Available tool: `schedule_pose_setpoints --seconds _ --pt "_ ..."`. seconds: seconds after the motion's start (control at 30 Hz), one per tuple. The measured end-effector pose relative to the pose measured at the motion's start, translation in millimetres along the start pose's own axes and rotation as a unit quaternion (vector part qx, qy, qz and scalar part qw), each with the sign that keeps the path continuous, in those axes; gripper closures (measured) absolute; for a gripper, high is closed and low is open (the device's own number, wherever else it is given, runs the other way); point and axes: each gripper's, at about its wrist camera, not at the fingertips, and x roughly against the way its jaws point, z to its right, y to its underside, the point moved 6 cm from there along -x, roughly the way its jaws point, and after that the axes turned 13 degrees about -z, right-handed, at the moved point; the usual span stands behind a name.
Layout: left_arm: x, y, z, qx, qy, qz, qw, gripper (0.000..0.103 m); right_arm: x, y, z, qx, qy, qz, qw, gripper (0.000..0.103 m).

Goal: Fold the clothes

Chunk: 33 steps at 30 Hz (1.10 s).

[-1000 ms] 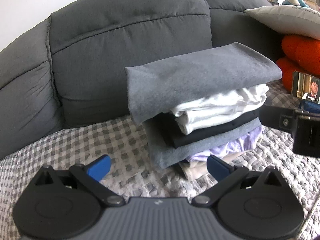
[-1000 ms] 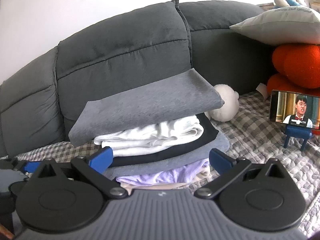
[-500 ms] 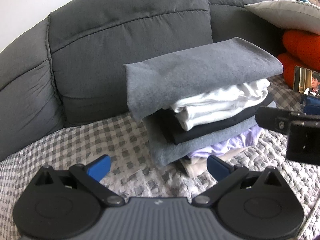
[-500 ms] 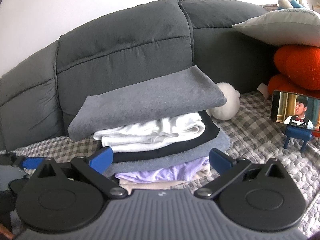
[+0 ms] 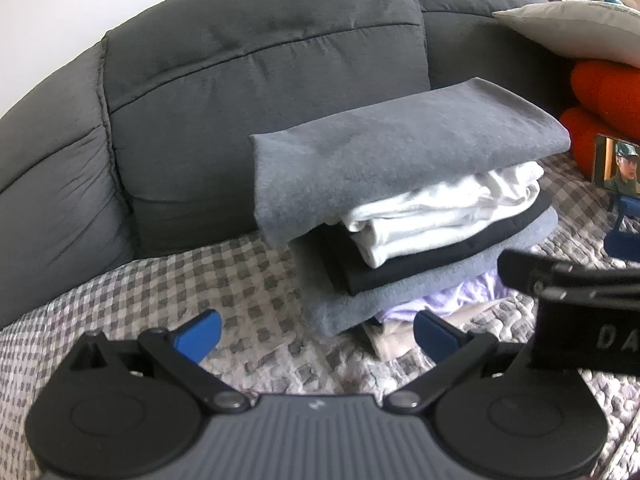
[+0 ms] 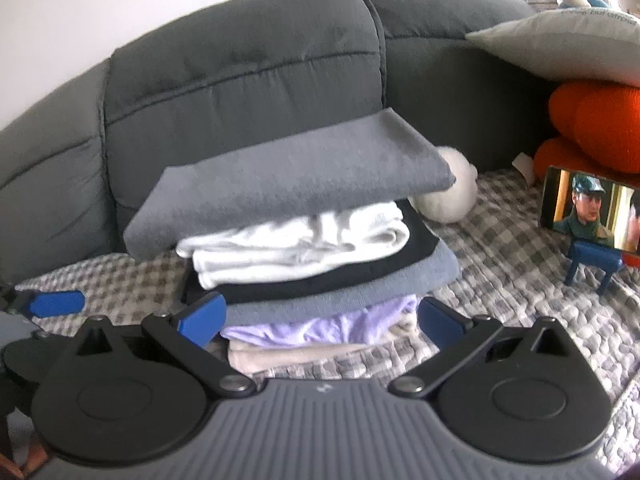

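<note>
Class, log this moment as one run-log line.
left gripper: open, empty | right gripper: open, empty | stack of folded clothes: on sofa, grey garment topmost

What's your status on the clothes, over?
Left hand-held gripper open, empty. Right hand-held gripper open, empty, at the pile's base. Stack folded on the sofa, grey piece on top. Phone to the right, clear of the stack.

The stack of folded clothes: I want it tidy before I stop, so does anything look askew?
Slightly. The top grey garment overhangs the white one on the left and tilts. The lilac piece near the bottom is bunched, not flat. Both the left gripper and right gripper are open and empty.
</note>
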Motion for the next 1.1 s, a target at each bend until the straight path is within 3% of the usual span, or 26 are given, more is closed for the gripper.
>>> schedule_pose_setpoints --seconds 1.1 --pt "-2.1 1.6 3.8 0.001 -0.003 0.003 1.0 0.001 -4.0 1.5 3.8 -0.006 0.009 -0.006 1.0 0.0"
